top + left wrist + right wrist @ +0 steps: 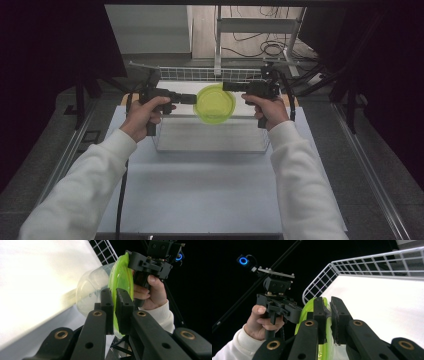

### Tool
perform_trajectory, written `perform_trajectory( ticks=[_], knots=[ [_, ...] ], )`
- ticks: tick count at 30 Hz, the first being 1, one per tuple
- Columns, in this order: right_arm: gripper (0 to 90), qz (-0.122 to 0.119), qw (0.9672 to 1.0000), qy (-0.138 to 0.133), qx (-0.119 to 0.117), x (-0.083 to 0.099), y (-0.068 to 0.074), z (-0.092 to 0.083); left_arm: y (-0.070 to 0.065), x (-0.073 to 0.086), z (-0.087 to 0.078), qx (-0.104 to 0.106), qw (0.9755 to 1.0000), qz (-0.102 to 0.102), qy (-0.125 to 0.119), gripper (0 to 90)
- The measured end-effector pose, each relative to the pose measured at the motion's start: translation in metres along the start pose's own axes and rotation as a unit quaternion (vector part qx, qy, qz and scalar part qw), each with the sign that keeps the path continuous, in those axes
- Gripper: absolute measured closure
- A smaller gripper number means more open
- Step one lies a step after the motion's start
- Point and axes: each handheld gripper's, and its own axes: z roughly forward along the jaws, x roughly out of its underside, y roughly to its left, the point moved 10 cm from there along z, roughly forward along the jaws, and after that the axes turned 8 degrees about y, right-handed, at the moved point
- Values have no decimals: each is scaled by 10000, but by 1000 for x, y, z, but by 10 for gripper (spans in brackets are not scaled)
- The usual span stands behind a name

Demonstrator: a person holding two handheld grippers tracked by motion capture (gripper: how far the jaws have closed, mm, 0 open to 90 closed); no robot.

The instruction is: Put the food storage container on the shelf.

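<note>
Dark room, pale worktop (pixel 200 195) with a wire basket (pixel 210 134) at the far end. Green lid (pixel 215 104) on a clear tub (pixel 91 293), held up on edge above the basket — looks light, thin, flexible plastic, likely slippery; best taken by the rim. Left gripper (pixel 114 305) and right gripper (pixel 327 315) at opposite rim edges, jaws nearly closed, each pinching the lid.

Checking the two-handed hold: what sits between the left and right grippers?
The green lid on a clear container, seen in the high view; the left gripper and right gripper clamp its opposite rims.
</note>
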Motion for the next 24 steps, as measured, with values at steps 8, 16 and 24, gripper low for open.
perform_trajectory(
  ticks=[8, 16, 24],
  knots=[
    [824, 264, 9995, -90, 161, -15, -23, 7, 20, -27, 3, -70, 9998, -166, 0, 859],
    [815, 493, 9979, -87, 410, -22, -44, 14, 33, -44, 7, -164, 9989, -428, -65, 847],
    [799, 911, 9942, -40, 566, -21, -61, 18, 43, -53, 13, -136, 9973, -720, -61, 840]
  ],
)
